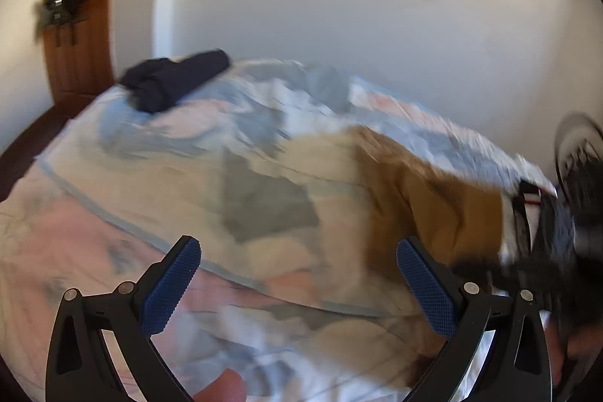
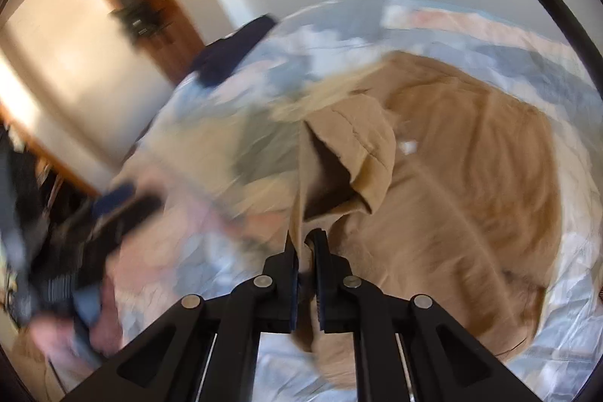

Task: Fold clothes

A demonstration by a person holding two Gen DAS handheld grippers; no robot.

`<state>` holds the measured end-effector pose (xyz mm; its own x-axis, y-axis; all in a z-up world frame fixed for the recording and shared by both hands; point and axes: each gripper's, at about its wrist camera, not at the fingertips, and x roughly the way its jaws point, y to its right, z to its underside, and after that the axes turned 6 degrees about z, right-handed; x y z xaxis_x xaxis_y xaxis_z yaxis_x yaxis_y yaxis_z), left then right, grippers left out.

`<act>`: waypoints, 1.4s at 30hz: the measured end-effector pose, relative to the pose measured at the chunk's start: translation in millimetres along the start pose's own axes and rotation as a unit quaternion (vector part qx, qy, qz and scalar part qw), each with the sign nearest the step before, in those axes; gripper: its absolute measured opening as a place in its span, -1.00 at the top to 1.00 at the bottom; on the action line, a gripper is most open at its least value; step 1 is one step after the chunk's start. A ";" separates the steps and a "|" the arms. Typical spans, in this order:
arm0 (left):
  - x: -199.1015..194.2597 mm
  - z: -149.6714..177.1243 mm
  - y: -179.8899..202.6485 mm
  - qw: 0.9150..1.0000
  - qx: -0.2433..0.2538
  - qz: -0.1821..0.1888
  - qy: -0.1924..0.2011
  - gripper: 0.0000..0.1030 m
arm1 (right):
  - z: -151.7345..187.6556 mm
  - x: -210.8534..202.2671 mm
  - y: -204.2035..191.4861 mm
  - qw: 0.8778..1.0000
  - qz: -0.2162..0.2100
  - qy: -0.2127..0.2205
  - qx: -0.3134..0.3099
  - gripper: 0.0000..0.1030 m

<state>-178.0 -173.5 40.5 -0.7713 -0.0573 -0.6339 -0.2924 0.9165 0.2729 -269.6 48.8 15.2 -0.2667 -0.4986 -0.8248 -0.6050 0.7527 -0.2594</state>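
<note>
A tan garment [image 2: 452,176] lies spread on the bed, with a short sleeve [image 2: 361,153] lifted and folded over in front of the right wrist view. My right gripper [image 2: 306,243] is shut on an edge of this garment, which runs up between its pads. In the left wrist view the same tan garment [image 1: 433,198] lies at the right, blurred. My left gripper [image 1: 297,251] hangs open above the bed with nothing between its blue pads [image 1: 169,285]. It also shows blurred at the left of the right wrist view as the left gripper [image 2: 120,206].
The bed carries a patterned pale blue, pink and white cover [image 1: 113,183]. A dark navy folded garment [image 1: 177,78] lies at its far end. A wooden door [image 1: 83,25] with dark items hanging on it stands behind. A white wall runs along the far side.
</note>
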 end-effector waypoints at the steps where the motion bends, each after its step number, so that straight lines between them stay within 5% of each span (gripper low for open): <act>1: -4.7 -5.8 -10.2 1.000 -0.018 -0.007 0.002 -1.00 | 4.3 2.5 -10.1 1.000 -0.010 -0.010 -0.005 0.87; 9: -38.0 -28.5 -68.4 0.995 -0.089 -0.038 0.026 -1.00 | 42.8 57.7 -80.4 0.992 -0.070 -0.102 0.000 0.83; 15: -29.8 -25.8 -89.3 0.991 -0.129 -0.037 0.013 -1.00 | 64.9 110.9 -100.6 0.984 -0.071 -0.163 0.000 0.66; 16: -24.1 -23.1 -87.4 0.991 -0.127 -0.036 0.003 -1.00 | 66.7 115.5 -97.0 0.984 -0.070 -0.166 0.005 0.51; 17: -19.2 -20.7 -84.8 0.992 -0.122 -0.034 -0.006 -1.00 | 68.2 118.0 -92.5 0.983 -0.064 -0.171 0.013 0.08; 19: -9.0 -16.1 -77.0 0.993 -0.108 -0.033 -0.022 -1.00 | 68.6 111.7 -87.4 0.984 -0.061 -0.166 0.018 -0.40; 23: 4.8 -7.1 -58.5 0.995 -0.079 -0.035 -0.041 -1.00 | 62.7 66.2 -72.9 0.993 -0.052 -0.109 0.021 -0.56; 26: 19.5 3.5 -40.9 0.996 -0.047 -0.036 -0.060 -1.00 | 51.3 14.4 -37.5 0.998 -0.025 -0.037 0.041 -0.96; 29: 36.9 19.6 -13.9 0.997 0.003 -0.029 -0.077 -1.00 | 43.5 -10.6 14.3 0.997 0.046 -0.008 0.065 -1.00; 35: 70.7 65.2 41.4 0.988 0.097 -0.029 -0.121 -1.00 | 29.8 -21.0 153.0 0.973 0.169 0.014 0.158 -0.99; 37: 79.4 83.5 61.3 0.982 0.136 -0.014 -0.131 -1.00 | 23.6 -15.4 192.5 0.964 0.183 0.026 0.192 -0.93; 40: 88.6 105.4 85.9 0.973 0.188 -0.001 -0.136 -1.00 | 15.9 1.2 225.3 0.961 0.148 0.018 0.231 -0.55; 42: 97.3 117.1 95.9 0.965 0.214 0.000 -0.152 -1.00 | 10.4 19.6 235.1 0.964 0.118 -0.002 0.239 -0.54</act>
<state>-214.9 -44.9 -79.8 -0.5513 0.0024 -0.8343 0.0183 0.9998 -0.0092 -409.3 220.5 -67.1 -0.3517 -0.2885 -0.8906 -0.1125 0.9574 -0.2658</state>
